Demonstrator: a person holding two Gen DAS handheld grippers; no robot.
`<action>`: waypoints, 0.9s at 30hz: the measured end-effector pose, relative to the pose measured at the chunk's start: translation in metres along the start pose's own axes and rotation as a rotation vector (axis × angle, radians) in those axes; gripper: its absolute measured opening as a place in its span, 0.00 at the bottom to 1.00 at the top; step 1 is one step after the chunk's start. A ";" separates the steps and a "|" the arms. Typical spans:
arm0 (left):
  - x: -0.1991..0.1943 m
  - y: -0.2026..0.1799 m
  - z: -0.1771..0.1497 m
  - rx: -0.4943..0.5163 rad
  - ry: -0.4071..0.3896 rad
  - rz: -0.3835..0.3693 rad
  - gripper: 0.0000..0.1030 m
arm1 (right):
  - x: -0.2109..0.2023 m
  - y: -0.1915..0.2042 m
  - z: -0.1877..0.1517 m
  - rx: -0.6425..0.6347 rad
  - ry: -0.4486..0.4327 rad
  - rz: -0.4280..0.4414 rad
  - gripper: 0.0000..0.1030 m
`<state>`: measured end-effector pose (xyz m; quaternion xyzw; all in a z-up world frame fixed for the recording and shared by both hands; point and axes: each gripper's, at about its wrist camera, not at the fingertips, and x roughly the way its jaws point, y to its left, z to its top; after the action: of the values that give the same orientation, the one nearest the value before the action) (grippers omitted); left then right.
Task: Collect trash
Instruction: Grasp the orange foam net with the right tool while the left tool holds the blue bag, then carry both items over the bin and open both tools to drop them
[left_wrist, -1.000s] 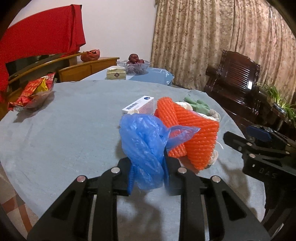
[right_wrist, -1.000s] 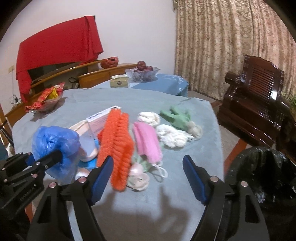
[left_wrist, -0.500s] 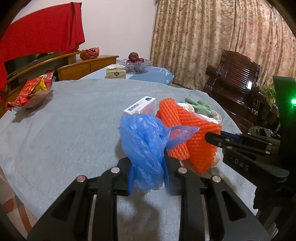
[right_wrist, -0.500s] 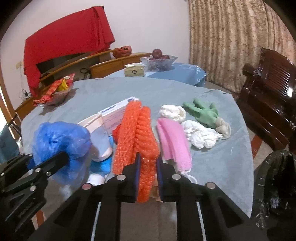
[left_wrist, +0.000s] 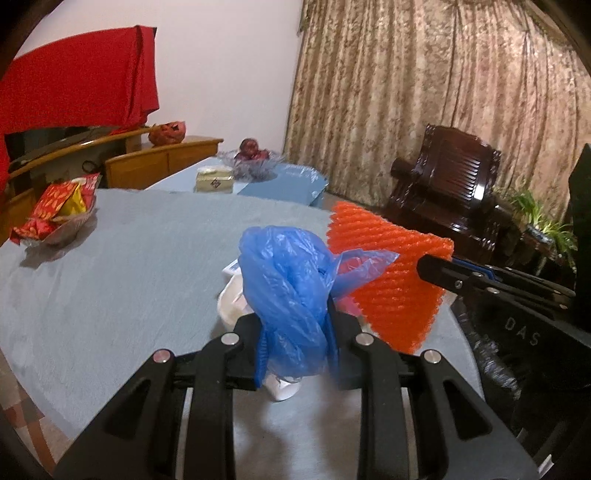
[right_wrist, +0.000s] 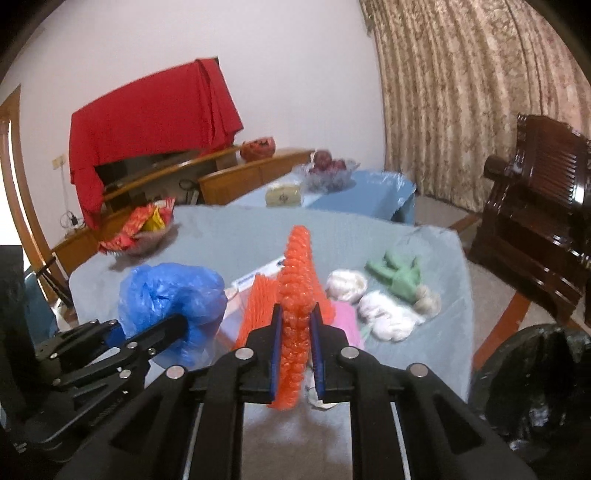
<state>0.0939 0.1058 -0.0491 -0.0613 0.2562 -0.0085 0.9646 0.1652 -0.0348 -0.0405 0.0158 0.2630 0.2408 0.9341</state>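
Observation:
My left gripper (left_wrist: 297, 347) is shut on a crumpled blue plastic bag (left_wrist: 288, 291), held above the grey-blue table (left_wrist: 129, 266). My right gripper (right_wrist: 296, 347) is shut on an orange foam net sleeve (right_wrist: 295, 295), lifted off the table; the same sleeve (left_wrist: 391, 273) shows to the right in the left wrist view. In the right wrist view the left gripper (right_wrist: 173, 325) with the blue bag (right_wrist: 166, 295) stands at the left. On the table lie a pink mask (right_wrist: 347, 317), white tissue wads (right_wrist: 384, 314), a green glove (right_wrist: 399, 277) and a white box (right_wrist: 258, 277).
A black trash bag (right_wrist: 535, 380) stands open off the table's right edge. A snack bowl (right_wrist: 144, 232) sits at the table's far left. Behind are a blue-covered table with a fruit bowl (right_wrist: 328, 170), a dark wooden armchair (right_wrist: 535, 206) and curtains.
My right gripper closed on the orange net sleeve and lifted it off the table. My left gripper rose too, still holding the blue bag.

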 end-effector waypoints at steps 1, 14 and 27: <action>-0.003 -0.005 0.003 0.004 -0.008 -0.012 0.24 | -0.007 -0.003 0.002 0.007 -0.013 -0.005 0.14; 0.008 -0.096 0.014 0.092 0.023 -0.171 0.24 | -0.082 -0.073 0.003 0.077 -0.078 -0.202 0.14; 0.035 -0.195 0.005 0.187 0.065 -0.329 0.24 | -0.129 -0.157 -0.037 0.181 -0.035 -0.424 0.14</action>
<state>0.1297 -0.0886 -0.0384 -0.0121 0.2719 -0.1916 0.9430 0.1200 -0.2364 -0.0342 0.0478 0.2649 0.0142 0.9630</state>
